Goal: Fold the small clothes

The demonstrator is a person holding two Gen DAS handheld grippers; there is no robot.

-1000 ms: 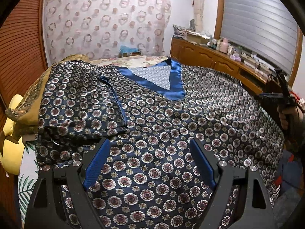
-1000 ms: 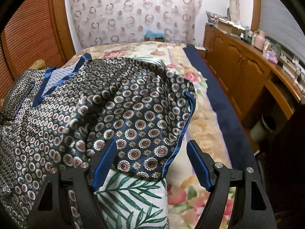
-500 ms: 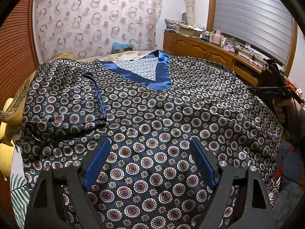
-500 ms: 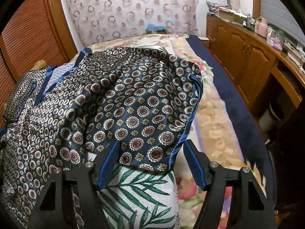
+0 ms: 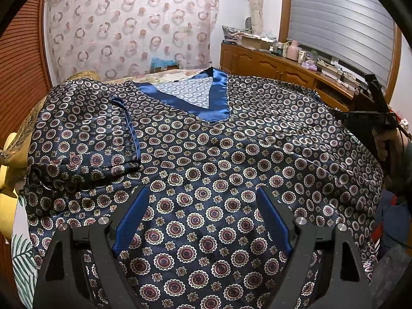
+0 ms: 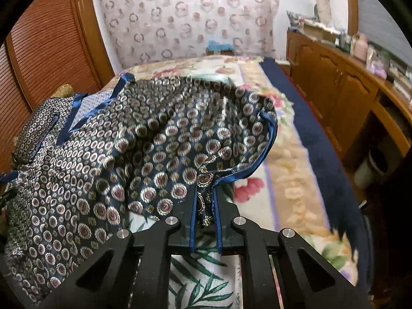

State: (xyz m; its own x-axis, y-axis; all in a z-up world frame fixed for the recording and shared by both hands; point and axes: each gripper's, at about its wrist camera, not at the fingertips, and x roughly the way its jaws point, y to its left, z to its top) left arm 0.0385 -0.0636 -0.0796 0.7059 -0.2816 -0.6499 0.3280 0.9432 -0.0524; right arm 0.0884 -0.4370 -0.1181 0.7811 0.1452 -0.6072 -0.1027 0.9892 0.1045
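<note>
satin shirt [image 6: 159, 139] hem pinched in right jaws, left jaws spread above

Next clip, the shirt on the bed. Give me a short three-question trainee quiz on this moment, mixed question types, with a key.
1. True or false: the right claw is shut on the blue-trimmed sleeve edge of the dark navy satin shirt with circle medallions.
2. Multiple choice: the left claw is (A) clamped on the collar, (B) open above the shirt's lower front, (C) holding a pillow.
3. Fill in: the blue satin V-neck collar lies toward the ____ end of the bed, near the curtain with ring pattern.

Key: 1 true; 2 B; 3 far.
</note>
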